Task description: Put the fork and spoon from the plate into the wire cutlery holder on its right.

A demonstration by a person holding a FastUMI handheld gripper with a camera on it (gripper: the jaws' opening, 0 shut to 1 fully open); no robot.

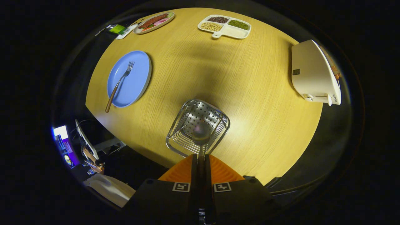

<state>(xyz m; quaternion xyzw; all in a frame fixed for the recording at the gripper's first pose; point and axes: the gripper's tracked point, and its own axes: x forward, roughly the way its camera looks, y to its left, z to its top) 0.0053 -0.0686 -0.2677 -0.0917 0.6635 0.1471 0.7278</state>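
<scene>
My gripper (200,156) is shut on the handle of a metal spoon (200,134), whose bowl hangs down inside the wire cutlery holder (215,120) just ahead of the fingers. The holder is a square steel basket with a perforated bottom, standing on the wooden table (250,84). To the holder's left, farther away, lies a blue plate (137,84). A fork (119,82) with a brown handle rests on the plate, its handle end sticking out past the plate's near rim.
A divided white tray (232,31) of beans and grains sits at the table's far side. An oval dish of food (153,22) stands at the far left corner. A white toaster-like appliance (312,73) is on the right edge.
</scene>
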